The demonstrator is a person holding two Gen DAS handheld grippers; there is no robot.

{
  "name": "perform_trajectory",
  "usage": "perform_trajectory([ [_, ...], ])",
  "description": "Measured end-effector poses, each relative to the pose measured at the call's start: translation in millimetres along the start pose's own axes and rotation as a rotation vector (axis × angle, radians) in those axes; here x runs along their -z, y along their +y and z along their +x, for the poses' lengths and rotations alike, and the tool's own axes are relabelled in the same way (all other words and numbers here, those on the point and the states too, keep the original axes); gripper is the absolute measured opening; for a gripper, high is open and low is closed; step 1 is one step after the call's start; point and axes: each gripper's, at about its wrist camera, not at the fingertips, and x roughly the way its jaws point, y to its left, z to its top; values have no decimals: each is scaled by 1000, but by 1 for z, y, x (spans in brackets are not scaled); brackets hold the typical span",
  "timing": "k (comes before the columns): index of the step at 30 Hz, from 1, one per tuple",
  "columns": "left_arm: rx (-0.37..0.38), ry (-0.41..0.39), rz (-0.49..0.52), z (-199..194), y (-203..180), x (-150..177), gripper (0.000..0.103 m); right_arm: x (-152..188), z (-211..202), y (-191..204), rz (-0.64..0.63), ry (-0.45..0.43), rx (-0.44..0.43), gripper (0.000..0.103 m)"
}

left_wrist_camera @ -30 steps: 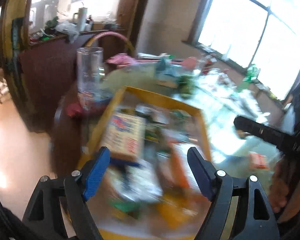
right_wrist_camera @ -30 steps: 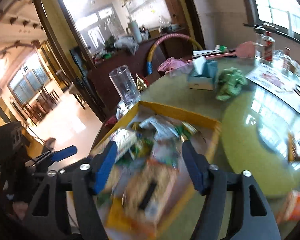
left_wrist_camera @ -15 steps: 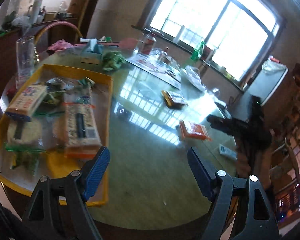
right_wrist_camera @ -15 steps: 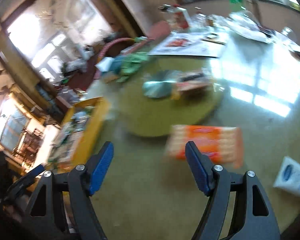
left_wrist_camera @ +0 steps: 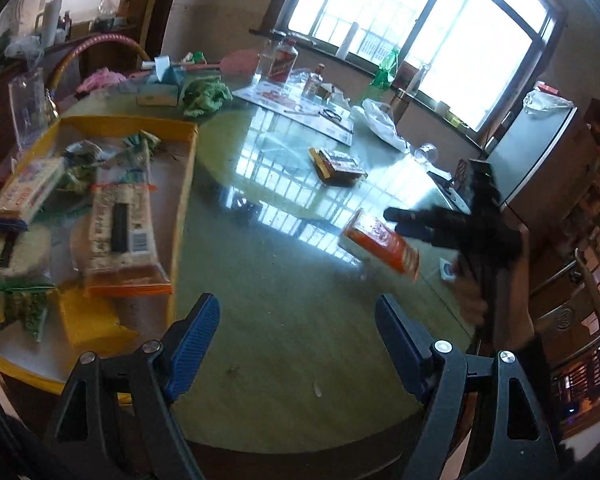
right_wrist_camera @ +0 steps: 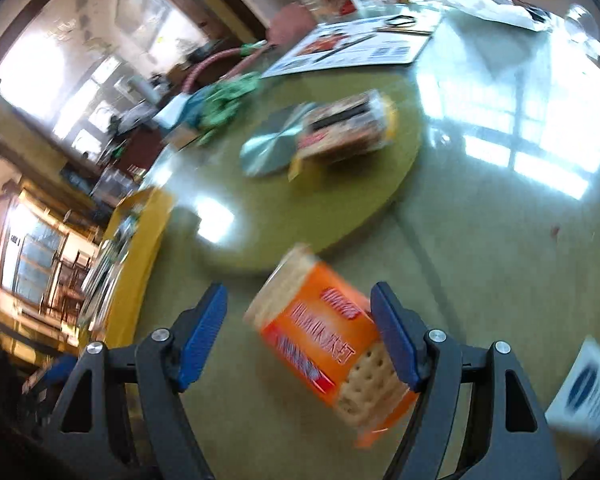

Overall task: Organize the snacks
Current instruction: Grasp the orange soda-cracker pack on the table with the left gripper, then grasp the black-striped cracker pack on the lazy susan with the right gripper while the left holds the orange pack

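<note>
An orange cracker pack (right_wrist_camera: 332, 344) lies tilted on the glass table between my right gripper's (right_wrist_camera: 300, 332) open jaws, against the right finger. It also shows in the left wrist view (left_wrist_camera: 380, 244) with the right gripper (left_wrist_camera: 416, 222) at it. A yellow tray (left_wrist_camera: 184, 200) at the left holds several snack packs, among them a long cracker pack (left_wrist_camera: 120, 224). My left gripper (left_wrist_camera: 296, 336) is open and empty over bare table near the tray's corner. A brown snack pack (left_wrist_camera: 338, 166) lies on the round turntable (right_wrist_camera: 380, 184).
A tall glass (left_wrist_camera: 28, 108), tissue box (left_wrist_camera: 160, 88) and green cloth (left_wrist_camera: 204, 98) stand behind the tray. Bottles (left_wrist_camera: 282, 62), a printed sheet (left_wrist_camera: 300, 110) and plastic bags sit at the far side. A white packet (right_wrist_camera: 588, 388) lies right of the right gripper.
Both grippers swung away from the tray toward the table's right side. The right gripper has closed in on the orange cracker pack, which now sits between its fingers and is tilted up.
</note>
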Motion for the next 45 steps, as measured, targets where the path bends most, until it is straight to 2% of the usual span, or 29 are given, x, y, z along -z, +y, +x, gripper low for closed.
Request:
perform_trajectory([
  [3, -2, 54, -5, 20, -6, -2, 80, 20, -4, 16, -19, -12, -41, 75],
  [4, 8, 64, -2, 23, -8, -2, 80, 23, -4, 16, 10, -18, -50, 75],
  [5, 14, 67, 3, 25, -10, -2, 80, 29, -4, 14, 72, -21, -89, 75],
  [7, 2, 67, 18, 29, -15, -1, 80, 37, 1, 18, 106, -13, -203, 75],
  [10, -22, 102, 33, 41, -20, -2, 80, 38, -2, 18, 133, -50, -261, 75],
  [11, -23, 113, 34, 43, -21, -2, 80, 37, -8, 15, 144, -92, -241, 75],
  [13, -17, 126, 43, 50, -26, -3, 80, 32, -20, 4, 146, -172, -112, 75],
  [14, -25, 130, 49, 54, -29, -4, 80, 28, -24, -7, 162, -191, -19, 75],
  [15, -29, 135, 54, 57, -31, -6, 80, 26, -24, -17, 188, -190, 33, 76],
  [16, -27, 138, 57, 59, -33, -8, 80, 26, -22, -28, 226, -180, 37, 76],
  [19, -38, 147, 64, 67, -36, -12, 80, 36, -11, -42, 293, -122, -114, 76],
  [22, -54, 179, 64, 83, -42, -15, 80, 39, -9, -24, 225, -91, -218, 76],
  [24, -38, 192, 63, 93, -47, -17, 80, 37, -10, -22, 216, -90, -368, 75],
  [25, -42, 198, 59, 99, -50, -18, 80, 37, -17, -29, 236, -152, -362, 75],
  [27, -27, 210, 44, 113, -57, -21, 80, 39, -30, -39, 265, -237, -227, 76],
  [30, -49, 214, 77, 136, -78, -27, 80, 47, -40, -53, 321, -305, -204, 76],
  [33, -69, 209, 118, 160, -97, -33, 80, 49, -49, -44, 288, -376, -40, 76],
  [34, -92, 215, 129, 172, -105, -35, 80, 48, -51, -42, 284, -390, -21, 76],
  [36, -138, 217, 159, 185, -113, -36, 80, 49, -54, -45, 300, -406, -44, 76],
  [39, -293, 205, 236, 199, -119, -30, 80, 46, -57, -55, 317, -395, -55, 76],
  [40, -291, 197, 241, 196, -117, -28, 80, 45, -59, -56, 314, -392, -51, 76],
  [42, -286, 173, 226, 187, -108, -26, 70, 47, -59, -54, 302, -384, -44, 76],
  [43, -294, 162, 235, 180, -103, -24, 54, 45, -56, -53, 293, -379, -43, 76],
  [45, -306, 170, 241, 168, -91, -21, 54, 45, -53, -49, 277, -373, -31, 76],
])
